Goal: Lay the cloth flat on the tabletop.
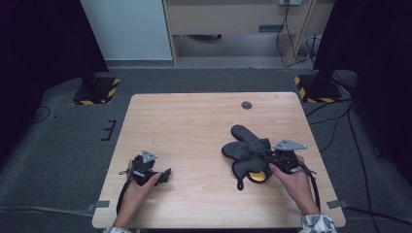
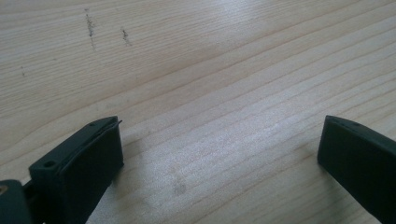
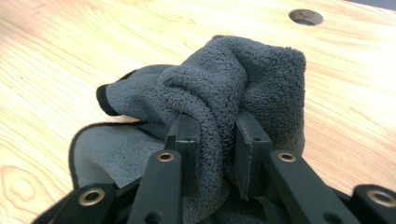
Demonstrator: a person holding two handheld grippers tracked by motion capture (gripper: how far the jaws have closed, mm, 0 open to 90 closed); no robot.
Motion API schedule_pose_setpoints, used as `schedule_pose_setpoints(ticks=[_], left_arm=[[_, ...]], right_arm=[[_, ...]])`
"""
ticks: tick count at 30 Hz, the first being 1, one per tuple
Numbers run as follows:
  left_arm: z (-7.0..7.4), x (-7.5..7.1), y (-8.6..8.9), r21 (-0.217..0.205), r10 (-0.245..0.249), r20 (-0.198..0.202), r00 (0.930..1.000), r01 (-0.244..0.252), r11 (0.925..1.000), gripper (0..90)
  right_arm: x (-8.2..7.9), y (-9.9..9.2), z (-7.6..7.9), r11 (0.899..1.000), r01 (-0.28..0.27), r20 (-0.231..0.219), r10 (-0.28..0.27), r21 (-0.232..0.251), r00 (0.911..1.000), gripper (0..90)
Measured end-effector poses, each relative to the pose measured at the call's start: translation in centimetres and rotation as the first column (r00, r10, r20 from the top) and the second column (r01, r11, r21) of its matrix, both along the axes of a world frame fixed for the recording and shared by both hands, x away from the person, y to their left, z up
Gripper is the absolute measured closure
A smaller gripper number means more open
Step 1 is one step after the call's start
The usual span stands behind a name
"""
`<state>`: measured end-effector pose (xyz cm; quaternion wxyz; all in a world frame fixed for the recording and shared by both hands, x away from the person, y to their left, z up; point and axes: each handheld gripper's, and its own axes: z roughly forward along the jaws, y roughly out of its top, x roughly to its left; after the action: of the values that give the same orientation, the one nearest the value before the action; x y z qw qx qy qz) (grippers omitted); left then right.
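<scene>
Pale wood desk [image 1: 194,126] on grey carpet, dark curtains to both sides, black stands with yellow-striped feet at the far corners. Round cable hole [image 1: 247,105] near the far edge.

Grey fleece cloth [image 1: 248,150] bunched on the right half of the desk, well apart from the left hand. Something yellow [image 1: 257,176] peeking out under its near edge, too covered to identify. Dark binding along the cloth's hem, seen in the right gripper view.

Right tongs [image 3: 217,135] clenched on a thick fold of the cloth [image 3: 233,88], pads pressing from both sides, fold standing up in a ridge between them. Grip taken at a gathered ridge rather than a flat edge, probably for a firm hold before lifting or dragging the cloth off whatever lies beneath. Right hand [image 1: 291,182] low, close behind the cloth.

Left tongs [image 2: 219,154] released, jaws wide apart over bare wood, nothing between them. Left hand [image 1: 141,187] resting near the desk's left front, seemingly parked out of the way, waiting for a turn.

Likely next: raising the pinched fold, watching for slip in the soft pile.
</scene>
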<state>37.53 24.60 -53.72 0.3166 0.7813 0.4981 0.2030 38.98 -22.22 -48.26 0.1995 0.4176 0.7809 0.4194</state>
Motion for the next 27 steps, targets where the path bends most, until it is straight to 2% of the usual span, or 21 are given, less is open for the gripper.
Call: schedule_pose_setpoints(ticks=[12, 18, 27], left_arm=[[0.0, 0.0, 0.0, 0.0, 0.0, 0.0, 1.0, 0.0, 1.0, 0.0], [0.0, 0.0, 0.0, 0.0, 0.0, 0.0, 1.0, 0.0, 1.0, 0.0], [0.0, 0.0, 0.0, 0.0, 0.0, 0.0, 1.0, 0.0, 1.0, 0.0]], right_arm=[[0.6, 3.2, 1.1, 0.998, -0.061, 0.0, 0.061, 0.034, 0.9982, 76.7], [1.1, 5.6, 2.1, 0.994, -0.101, -0.005, 0.101, 0.042, 0.9949, 77.1], [1.7, 7.8, 2.4, 0.991, -0.116, -0.018, 0.117, 0.067, 0.993, 77.2]])
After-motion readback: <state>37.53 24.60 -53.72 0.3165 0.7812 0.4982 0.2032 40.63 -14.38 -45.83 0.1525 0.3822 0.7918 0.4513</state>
